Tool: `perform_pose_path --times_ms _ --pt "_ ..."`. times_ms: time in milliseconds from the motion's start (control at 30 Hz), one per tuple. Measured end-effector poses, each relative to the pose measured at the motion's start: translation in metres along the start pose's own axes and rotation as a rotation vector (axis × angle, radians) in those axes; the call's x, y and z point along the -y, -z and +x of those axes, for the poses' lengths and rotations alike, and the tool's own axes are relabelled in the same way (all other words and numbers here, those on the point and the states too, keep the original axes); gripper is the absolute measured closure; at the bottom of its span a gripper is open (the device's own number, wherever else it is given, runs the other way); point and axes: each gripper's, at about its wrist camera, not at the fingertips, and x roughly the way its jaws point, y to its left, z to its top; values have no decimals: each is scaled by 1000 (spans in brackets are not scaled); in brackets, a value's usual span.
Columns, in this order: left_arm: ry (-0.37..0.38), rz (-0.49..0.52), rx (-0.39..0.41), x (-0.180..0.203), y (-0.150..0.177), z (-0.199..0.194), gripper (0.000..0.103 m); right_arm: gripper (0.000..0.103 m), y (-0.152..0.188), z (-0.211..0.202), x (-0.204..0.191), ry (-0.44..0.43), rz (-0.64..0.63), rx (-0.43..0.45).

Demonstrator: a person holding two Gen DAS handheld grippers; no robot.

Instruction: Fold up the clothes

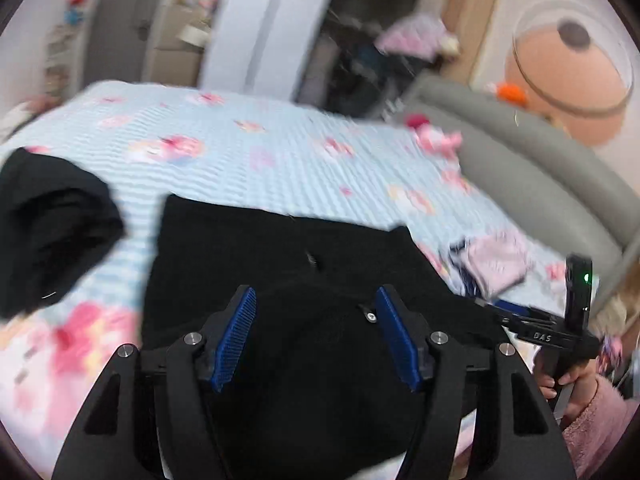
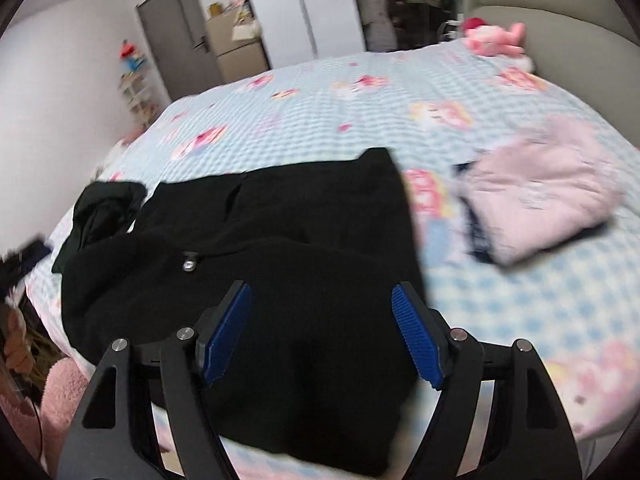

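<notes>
A black garment [image 1: 280, 248] lies partly folded on the bed, with a metal snap [image 2: 188, 266] showing near its middle. My left gripper [image 1: 316, 294] hovers over its near part, open, its blue pads [image 1: 236, 336] apart with only cloth seen below them. My right gripper [image 2: 320, 290] stands open over the same black garment [image 2: 300, 220], nothing pinched between its pads [image 2: 416, 332]. A second bunched black piece [image 1: 52, 232] lies to the left, touching the garment's far left corner [image 2: 108, 208].
The bed has a light blue cartoon-print cover [image 2: 320, 112]. A folded pink garment on a dark one [image 2: 544, 200] lies to the right. A pink plush toy [image 2: 496, 40] sits by the grey headboard [image 2: 560, 0]. A hand in a pink fleece sleeve [image 1: 592, 420] appears at the right.
</notes>
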Motion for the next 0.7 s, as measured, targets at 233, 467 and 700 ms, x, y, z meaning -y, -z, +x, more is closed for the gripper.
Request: perform_pose_path --times_ms 233,467,700 --pt "-135 -187 -150 -56 43 112 41 29 -4 70 -8 14 26 -14" --pt "-154 -207 -204 -60 44 137 35 31 10 137 33 -22 211 -127" --pt "-136 -201 -24 -22 29 81 35 37 23 79 46 280 139 -50"
